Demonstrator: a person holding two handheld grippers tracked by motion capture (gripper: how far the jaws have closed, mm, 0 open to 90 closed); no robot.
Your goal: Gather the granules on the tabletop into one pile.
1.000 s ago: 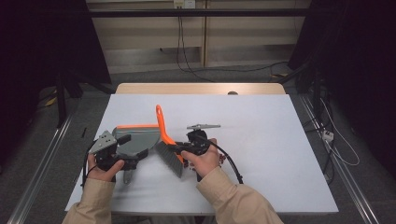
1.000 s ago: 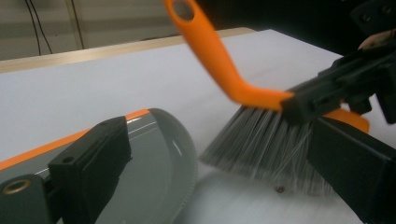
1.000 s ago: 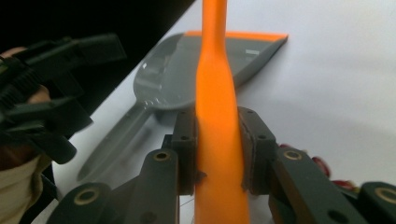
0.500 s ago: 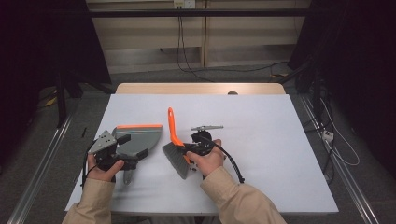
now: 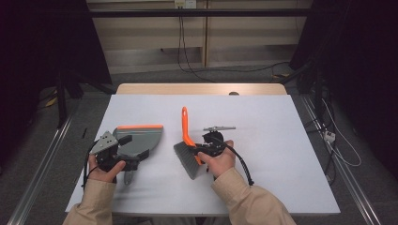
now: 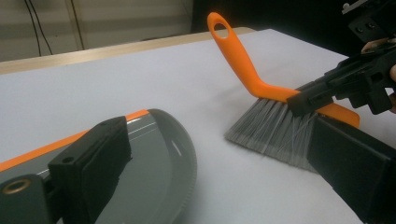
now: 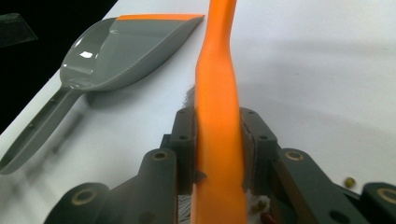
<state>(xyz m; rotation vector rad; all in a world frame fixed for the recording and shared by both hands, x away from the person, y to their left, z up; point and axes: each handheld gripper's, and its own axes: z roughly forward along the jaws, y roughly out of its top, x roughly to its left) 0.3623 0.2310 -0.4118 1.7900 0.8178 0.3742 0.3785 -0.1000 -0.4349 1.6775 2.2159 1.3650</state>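
- Orange brush point(image 5: 187, 136) back sits pinched between the right gripper's point(image 5: 202, 149) jaws, bristles point(image 6: 275, 128) down on the white table point(image 5: 281, 136), ready to sweep.
- Left gripper point(image 5: 123, 158) steadies the grey dustpan point(image 5: 138, 139), apart from the brush; whether its jaws clamp the dustpan, I cannot tell.

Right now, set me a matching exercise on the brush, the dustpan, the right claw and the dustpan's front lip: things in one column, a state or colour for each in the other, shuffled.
Things:
1. brush
2. dustpan
3. right claw
4. dustpan's front lip

States or colours:
A. an orange strip along one edge
B. lies flat on the white table, grey scoop
C. shut on an orange handle
D. grey bristles on the table, handle slanting up

Pairs: 1-D, 2-B, 3-C, 4-A
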